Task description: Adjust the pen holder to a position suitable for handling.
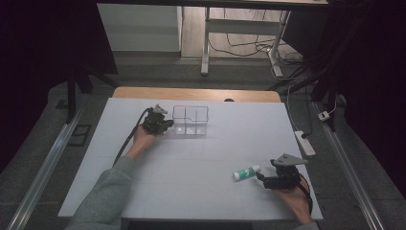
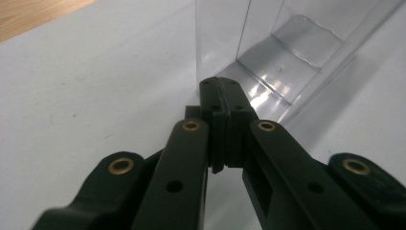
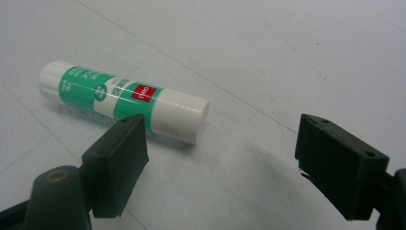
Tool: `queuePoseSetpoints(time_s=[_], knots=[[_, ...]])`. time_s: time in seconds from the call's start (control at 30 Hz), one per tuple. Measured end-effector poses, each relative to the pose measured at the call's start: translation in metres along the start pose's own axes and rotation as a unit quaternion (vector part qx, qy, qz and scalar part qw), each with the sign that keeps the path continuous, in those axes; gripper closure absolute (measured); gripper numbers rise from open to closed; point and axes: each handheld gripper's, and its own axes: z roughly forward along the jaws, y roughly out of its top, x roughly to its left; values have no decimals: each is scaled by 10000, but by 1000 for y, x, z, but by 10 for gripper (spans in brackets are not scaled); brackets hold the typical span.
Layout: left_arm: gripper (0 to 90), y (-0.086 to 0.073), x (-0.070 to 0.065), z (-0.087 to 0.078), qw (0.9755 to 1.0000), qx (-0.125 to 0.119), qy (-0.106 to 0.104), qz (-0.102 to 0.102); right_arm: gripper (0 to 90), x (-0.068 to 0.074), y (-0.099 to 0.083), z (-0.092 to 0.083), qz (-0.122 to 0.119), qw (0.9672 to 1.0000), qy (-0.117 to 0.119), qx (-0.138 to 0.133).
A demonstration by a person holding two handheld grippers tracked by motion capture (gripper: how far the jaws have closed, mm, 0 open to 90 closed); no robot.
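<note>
A clear plastic box (image 1: pixel 190 120) with dividers stands at the back of the white board (image 1: pixel 191 191). My left gripper (image 1: pixel 165 125) is at the box's left side; in the left gripper view its jaws (image 2: pixel 220 84) are pressed together, tips against the base of the box's wall (image 2: pixel 287 52). Whether any plastic is pinched between them I cannot tell. A green and white glue stick (image 1: pixel 246 172) lies flat near the front right. My right gripper (image 1: pixel 261 178) rests just right of it, open. In the right gripper view the glue stick (image 3: pixel 124 98) lies beyond the left jaw, outside the gap of the gripper (image 3: pixel 222 139).
The board lies on a wooden table whose edge (image 1: pixel 196 93) shows at the back. A power strip (image 1: pixel 305 143) and cables lie on the floor to the right. White desk legs (image 1: pixel 206 43) stand behind the table.
</note>
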Motion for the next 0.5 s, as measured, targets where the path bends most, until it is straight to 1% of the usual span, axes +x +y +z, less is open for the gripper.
queuePoseSetpoints(time_s=[0.13,0.2,0.4,0.5], knots=[[886,2,-4,2,10000,16,-27,54,176,0,-2,-1,-6,10000,17,-4],[885,2,-5,4,10000,17,-24,64,176,0,-2,-2,36,10000,17,-17],[885,3,-7,6,10000,-2,-30,73,176,0,-2,-1,20,10000,44,-3],[885,5,-9,8,9999,3,-66,86,176,0,-2,-1,27,10000,44,-7]])
